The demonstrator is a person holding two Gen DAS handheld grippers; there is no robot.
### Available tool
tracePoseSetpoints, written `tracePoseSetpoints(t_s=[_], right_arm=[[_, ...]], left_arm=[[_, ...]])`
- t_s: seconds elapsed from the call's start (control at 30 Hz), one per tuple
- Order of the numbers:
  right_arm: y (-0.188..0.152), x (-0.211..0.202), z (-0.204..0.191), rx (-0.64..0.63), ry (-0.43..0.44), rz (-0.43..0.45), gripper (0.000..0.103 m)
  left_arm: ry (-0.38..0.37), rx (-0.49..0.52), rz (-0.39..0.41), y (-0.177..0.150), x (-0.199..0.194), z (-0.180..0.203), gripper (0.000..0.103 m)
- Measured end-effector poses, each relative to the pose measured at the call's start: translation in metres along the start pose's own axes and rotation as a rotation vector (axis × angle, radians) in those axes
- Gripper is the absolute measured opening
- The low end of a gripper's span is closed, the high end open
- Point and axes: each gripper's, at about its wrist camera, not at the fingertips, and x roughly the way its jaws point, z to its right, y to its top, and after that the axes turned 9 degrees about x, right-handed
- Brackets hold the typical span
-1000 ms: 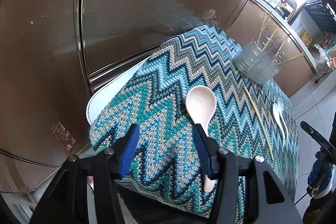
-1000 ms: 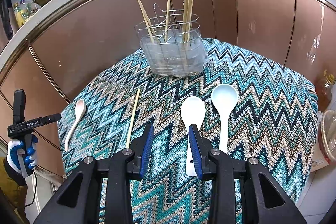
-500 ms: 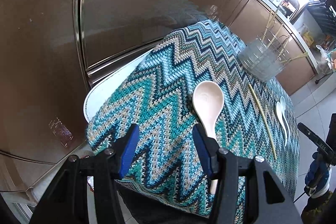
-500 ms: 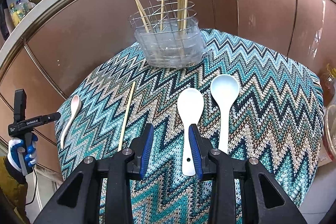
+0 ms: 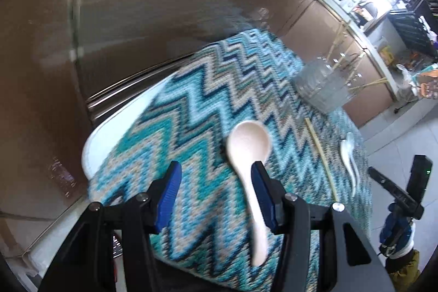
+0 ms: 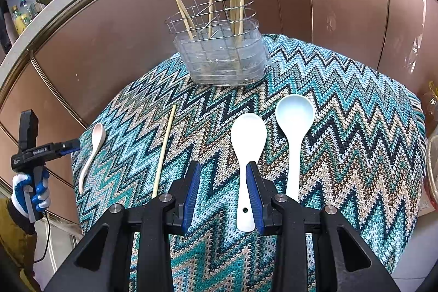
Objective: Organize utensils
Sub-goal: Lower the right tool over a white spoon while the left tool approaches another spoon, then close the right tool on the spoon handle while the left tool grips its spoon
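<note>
My bench (image 6: 356, 144) carries the utensil holder (image 6: 221, 56) far ahead; my right hand-held gripper (image 6: 222, 190) gapes empty beside the white spoon (image 6: 247, 155), my left hand-held gripper (image 5: 215, 196) gapes empty beside the pink spoon (image 5: 249, 155)

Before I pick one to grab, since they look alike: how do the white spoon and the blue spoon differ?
The white spoon has an oval bowl; the blue spoon has a rounder one. The white spoon's handle lies between the right gripper's open fingers; the blue spoon's handle lies outside them, to the right. The white spoon's handle has a hole; none shows on the blue spoon. Both lie flat, bowls toward the holder.
</note>
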Motion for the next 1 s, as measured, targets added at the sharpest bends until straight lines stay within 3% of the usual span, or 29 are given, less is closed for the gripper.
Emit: tracePoseSetpoints(t_s=[0.43, 1.0], right_arm=[[0.027, 0.031, 0.021, 0.026, 0.046, -0.08, 0.034], [0.051, 0.085, 0.04, -0.014, 0.034, -0.204, 0.034]], left_arm=[[-0.094, 0.011, -0.06, 0.018, 0.035, 0.006, 0.048], [-0.061, 0.075, -0.126, 0.03, 0.052, 0.016, 0.044]])
